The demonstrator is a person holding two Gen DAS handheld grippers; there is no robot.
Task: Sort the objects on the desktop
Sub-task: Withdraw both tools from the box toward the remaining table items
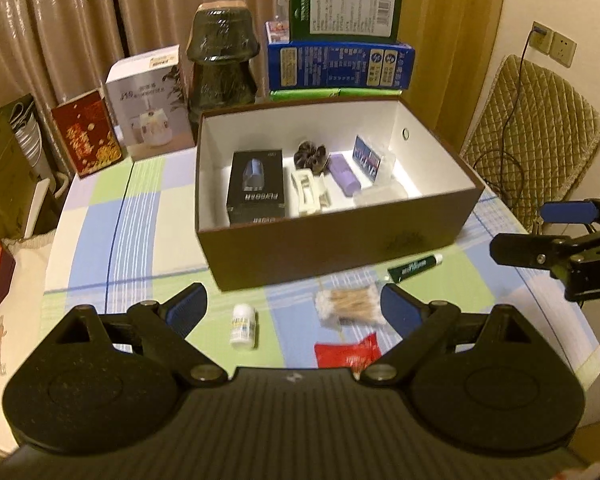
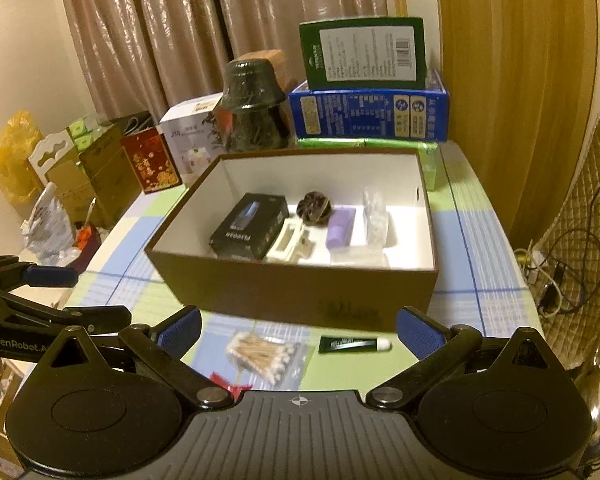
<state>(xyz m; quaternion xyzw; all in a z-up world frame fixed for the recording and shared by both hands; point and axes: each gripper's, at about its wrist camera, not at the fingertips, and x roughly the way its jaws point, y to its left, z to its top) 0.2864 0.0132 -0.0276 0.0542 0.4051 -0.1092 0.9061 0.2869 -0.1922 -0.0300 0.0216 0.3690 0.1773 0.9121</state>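
Note:
A brown open box (image 1: 332, 244) (image 2: 284, 292) stands mid-table and holds a black carton (image 1: 256, 190), a white clip (image 1: 306, 194), a dark scrunchie (image 1: 311, 155), a purple tube (image 1: 345, 174) and clear packets. On the checked cloth in front of it lie a small white bottle (image 1: 244, 326), a bag of cotton swabs (image 1: 350, 306) (image 2: 266, 356), a red packet (image 1: 350, 354) and a green tube (image 1: 414, 268) (image 2: 354, 344). My left gripper (image 1: 294, 308) hovers open above the bottle and swabs. My right gripper (image 2: 298, 330) is open over the swabs and tube, holding nothing.
Behind the brown box stand a blue carton (image 1: 340, 66) with a green one on top, a dark wrapped jar (image 1: 222, 58), a white carton (image 1: 150, 104) and a red box (image 1: 86, 134). A padded chair (image 1: 532, 136) is at the right. Cartons and bags crowd the left.

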